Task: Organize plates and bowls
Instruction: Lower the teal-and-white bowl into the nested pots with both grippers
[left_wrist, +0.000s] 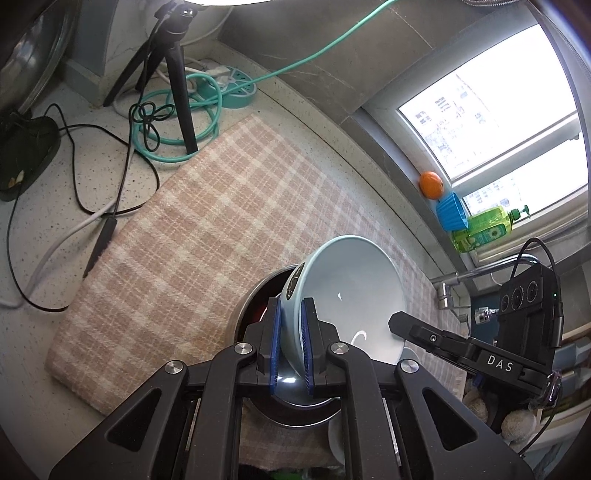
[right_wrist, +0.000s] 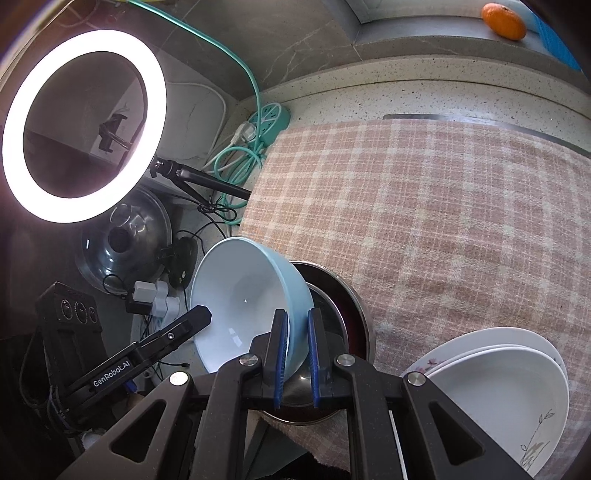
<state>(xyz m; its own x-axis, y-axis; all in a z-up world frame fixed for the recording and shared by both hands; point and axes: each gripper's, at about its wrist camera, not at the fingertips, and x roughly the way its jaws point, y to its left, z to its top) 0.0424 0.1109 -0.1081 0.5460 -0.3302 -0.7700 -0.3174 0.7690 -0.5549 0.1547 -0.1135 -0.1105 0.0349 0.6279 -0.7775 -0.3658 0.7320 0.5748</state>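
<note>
Through the left wrist camera I see my left gripper (left_wrist: 292, 347) clamped on the rim of a pale blue bowl (left_wrist: 354, 295), blue pads pressing the wall from both sides. The bowl stands tilted on edge, its open face turned toward 3 o'clock, directly above a steel bowl (left_wrist: 255, 306) that sits on the checked cloth (left_wrist: 207, 229) covering the tabletop (left_wrist: 44, 236). I judge the tilt comes from the rim pinch itself: gripping one edge lets the rest hang, which suits lowering it into the steel bowl for nesting. The other gripper's finger reaches in from 4 o'clock toward the bowl's inside. At 2 o'clock an orange (left_wrist: 431, 184), a blue cup (left_wrist: 451, 212) and a green bottle (left_wrist: 484, 225) line the window ledge, well apart from the work. Through the right wrist camera my right gripper (right_wrist: 298, 349) is likewise closed on the blue bowl's wall at the opposite rim, with the open face turned toward 9 o'clock. The steel bowl lies just behind it at 1 o'clock from the pads. A stack of white plates (right_wrist: 509, 384) rests on the cloth at 4 o'clock, near the edge, and a ring light (right_wrist: 155, 92) glows at 10 o'clock.
</note>
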